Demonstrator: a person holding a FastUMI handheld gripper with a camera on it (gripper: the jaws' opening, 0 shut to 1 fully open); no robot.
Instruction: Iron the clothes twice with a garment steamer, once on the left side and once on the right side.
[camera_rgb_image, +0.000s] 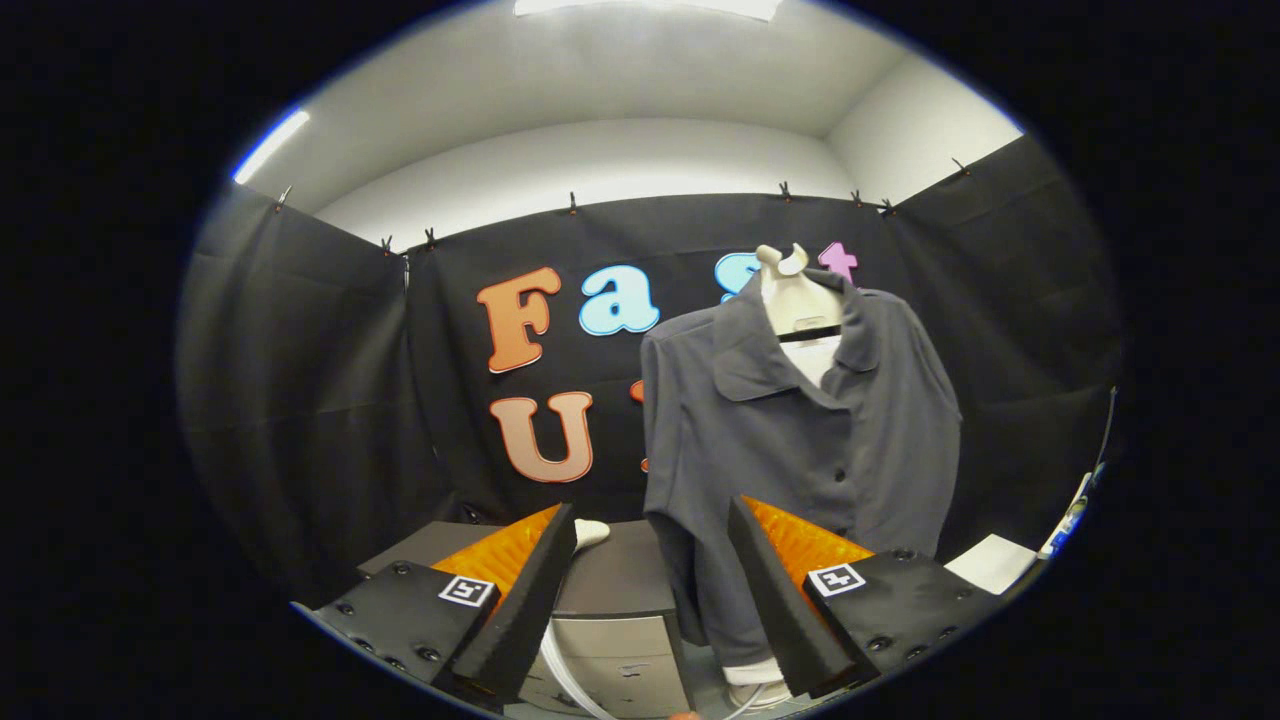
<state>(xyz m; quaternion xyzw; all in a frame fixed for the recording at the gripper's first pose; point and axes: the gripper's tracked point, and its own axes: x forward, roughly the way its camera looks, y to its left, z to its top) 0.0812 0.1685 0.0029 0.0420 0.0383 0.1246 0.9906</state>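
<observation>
Spread wide and gripping nothing, the tongs (650, 530) point past a grey counter (620, 580) toward the dark grey button-front shirt (800, 440), hung on a pale mannequin stand (795, 300), presumably so steam reaches both sides.

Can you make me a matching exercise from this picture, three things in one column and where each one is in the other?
Things:
1. grey shirt
2. gripper
3. grey cabinet

Places or states:
A. low down, between and beyond the fingers
B. hanging on a pale mannequin form, ahead of the fingers
C. open, fingers apart, holding nothing

Pairs: 1-B, 2-C, 3-A
</observation>
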